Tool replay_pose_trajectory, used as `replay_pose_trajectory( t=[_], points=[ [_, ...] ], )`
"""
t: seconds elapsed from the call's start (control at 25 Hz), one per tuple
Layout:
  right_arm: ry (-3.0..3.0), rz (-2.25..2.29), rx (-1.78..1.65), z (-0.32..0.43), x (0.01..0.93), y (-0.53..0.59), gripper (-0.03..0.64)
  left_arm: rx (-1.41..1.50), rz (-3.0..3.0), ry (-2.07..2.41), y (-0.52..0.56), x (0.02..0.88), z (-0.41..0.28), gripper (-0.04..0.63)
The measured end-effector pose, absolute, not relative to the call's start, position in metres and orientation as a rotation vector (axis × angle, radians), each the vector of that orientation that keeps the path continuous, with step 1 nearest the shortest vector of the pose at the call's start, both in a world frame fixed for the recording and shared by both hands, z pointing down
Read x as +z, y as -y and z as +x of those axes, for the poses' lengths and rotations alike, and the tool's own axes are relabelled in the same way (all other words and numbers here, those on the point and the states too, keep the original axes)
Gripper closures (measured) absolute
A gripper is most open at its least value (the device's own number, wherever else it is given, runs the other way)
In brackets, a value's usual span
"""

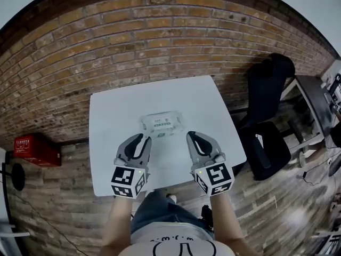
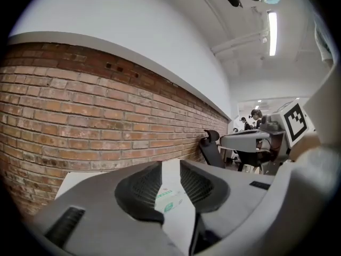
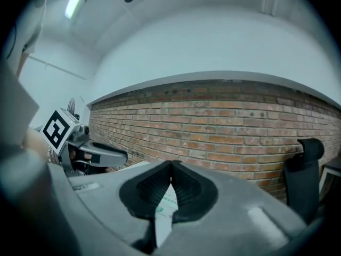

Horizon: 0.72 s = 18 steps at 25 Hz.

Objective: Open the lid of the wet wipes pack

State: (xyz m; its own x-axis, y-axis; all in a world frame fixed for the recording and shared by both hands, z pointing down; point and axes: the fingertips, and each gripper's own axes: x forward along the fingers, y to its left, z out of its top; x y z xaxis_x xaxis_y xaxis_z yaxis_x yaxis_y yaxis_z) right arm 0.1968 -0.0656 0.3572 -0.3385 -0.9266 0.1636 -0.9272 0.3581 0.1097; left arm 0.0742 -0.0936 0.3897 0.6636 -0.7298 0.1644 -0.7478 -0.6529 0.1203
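The wet wipes pack (image 1: 162, 125) is white with green print and lies flat in the middle of the white table (image 1: 112, 143), its lid down. My left gripper (image 1: 144, 137) hovers just short of the pack's near left corner, its jaws a little apart with nothing between them. In the left gripper view the pack (image 2: 170, 200) shows through that gap, further ahead of the left gripper (image 2: 170, 164). My right gripper (image 1: 190, 136) is near the pack's right corner, shut and empty. In the right gripper view the tips of the right gripper (image 3: 171, 164) meet, and the pack (image 3: 166, 204) lies below them.
A brick wall (image 1: 160, 36) runs behind the table. Two black office chairs (image 1: 269, 84) (image 1: 269, 149) stand to the right, beside a dark desk (image 1: 315, 97). A red box (image 1: 34, 148) sits on the floor at the left. People (image 2: 256, 116) stand far off.
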Motion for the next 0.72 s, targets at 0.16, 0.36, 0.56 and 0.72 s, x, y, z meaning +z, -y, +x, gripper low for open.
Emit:
replay_pose_trajectory(
  t=[0.16, 0.36, 0.56, 0.72],
  points=[
    [2.427, 1.644, 0.021, 0.202, 0.367, 0.089, 0.615, 0.236, 2.706, 1.184, 0.112, 0.408, 0.081, 0.414],
    [2.414, 1.589, 0.102, 0.204, 0.391, 0.107, 0.615, 0.379, 2.671, 1.151, 0.130, 0.446, 0.083, 0.414],
    [2.391, 1.548, 0.184, 0.199, 0.413, 0.135, 0.612, 0.561, 2.631, 1.038, 0.152, 0.486, 0.088, 0.411],
    [2.357, 1.493, 0.214, 0.195, 0.430, 0.159, 0.473, 0.649, 2.607, 0.950, 0.169, 0.511, 0.092, 0.380]
  ],
)
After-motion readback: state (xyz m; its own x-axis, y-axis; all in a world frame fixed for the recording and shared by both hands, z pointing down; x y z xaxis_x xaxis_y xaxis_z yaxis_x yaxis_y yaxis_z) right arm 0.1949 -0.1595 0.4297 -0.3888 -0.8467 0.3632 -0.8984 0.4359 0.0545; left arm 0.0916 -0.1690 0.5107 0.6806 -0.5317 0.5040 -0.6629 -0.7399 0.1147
